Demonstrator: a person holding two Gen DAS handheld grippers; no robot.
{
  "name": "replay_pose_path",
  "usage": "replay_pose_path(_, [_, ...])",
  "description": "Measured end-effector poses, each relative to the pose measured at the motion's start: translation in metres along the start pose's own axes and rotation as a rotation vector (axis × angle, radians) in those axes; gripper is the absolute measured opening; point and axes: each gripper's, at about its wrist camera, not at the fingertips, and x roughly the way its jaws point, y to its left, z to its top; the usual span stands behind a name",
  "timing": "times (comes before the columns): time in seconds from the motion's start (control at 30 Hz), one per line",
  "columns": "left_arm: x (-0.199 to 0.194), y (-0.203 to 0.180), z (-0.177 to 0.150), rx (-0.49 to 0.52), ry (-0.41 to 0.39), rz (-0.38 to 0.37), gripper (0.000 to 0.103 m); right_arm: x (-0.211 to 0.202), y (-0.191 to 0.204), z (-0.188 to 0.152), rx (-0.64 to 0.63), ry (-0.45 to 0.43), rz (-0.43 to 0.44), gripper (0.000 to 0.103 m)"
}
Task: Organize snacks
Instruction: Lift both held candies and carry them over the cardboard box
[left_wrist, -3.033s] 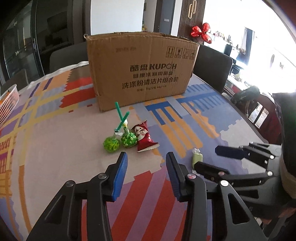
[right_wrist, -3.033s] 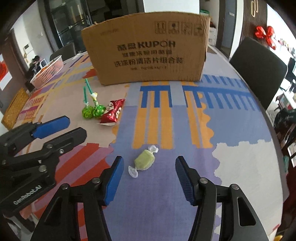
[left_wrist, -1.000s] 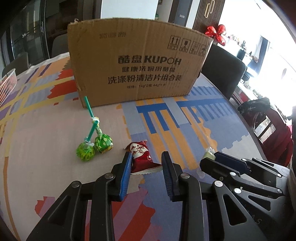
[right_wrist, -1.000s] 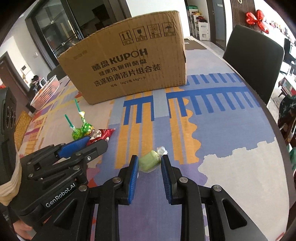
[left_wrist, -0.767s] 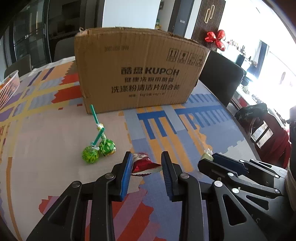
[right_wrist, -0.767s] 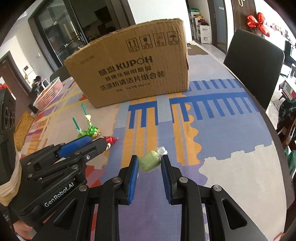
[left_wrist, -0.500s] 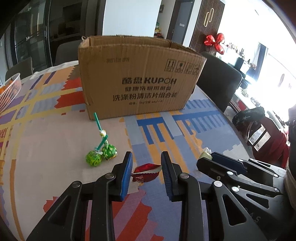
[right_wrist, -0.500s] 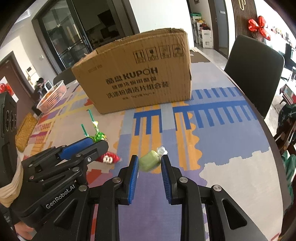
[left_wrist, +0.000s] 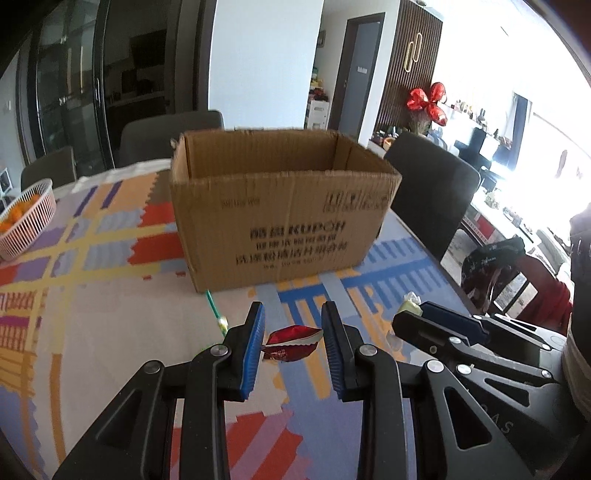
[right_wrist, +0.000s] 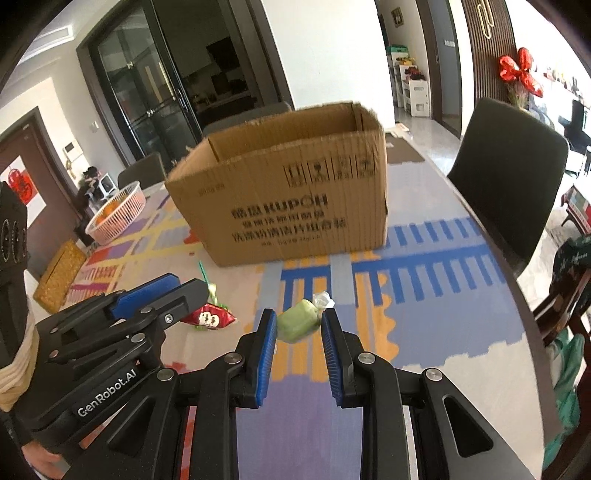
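My left gripper (left_wrist: 292, 341) is shut on a red snack packet (left_wrist: 291, 342) and holds it above the table; the packet also shows in the right wrist view (right_wrist: 207, 317). My right gripper (right_wrist: 298, 325) is shut on a green wrapped candy (right_wrist: 299, 324) and holds it in the air; the candy shows in the left wrist view (left_wrist: 409, 306). An open brown cardboard box (left_wrist: 280, 206) stands ahead on the table, its inside visible from above (right_wrist: 295, 184). Green lollipops lie on the table, mostly hidden behind the left fingers; one green stick (left_wrist: 213, 306) shows.
The table has a colourful patterned cloth (left_wrist: 92, 295). A white basket of oranges (left_wrist: 26, 218) sits at the far left, also in the right wrist view (right_wrist: 116, 212). Dark chairs (right_wrist: 509, 177) stand around the table. The table edge curves at the right (right_wrist: 517, 295).
Both grippers have risen with their snacks, so the box's open top now shows. The lollipops have dropped behind the left fingers.
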Motion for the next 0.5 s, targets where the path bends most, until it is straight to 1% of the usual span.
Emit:
replay_pose_path(0.2, [-0.01,0.003,0.024,0.0,-0.04,0.006,0.032,-0.01,0.003,0.025,-0.01,-0.05,0.004,0.026])
replay_pose_path(0.3, [-0.011,0.005,0.038,-0.004,-0.037,0.012,0.032,-0.013,0.007,0.038,-0.021,-0.069,0.013,0.026])
replay_pose_path(0.4, [-0.014,0.008,0.054,-0.016,-0.051,0.012,0.031,-0.014,0.01,0.051,-0.019,-0.079,0.025,0.026])
replay_pose_path(0.5, [-0.019,0.009,0.069,-0.005,-0.077,0.02,0.031,-0.015,0.013,0.064,-0.023,-0.085,0.037,0.026])
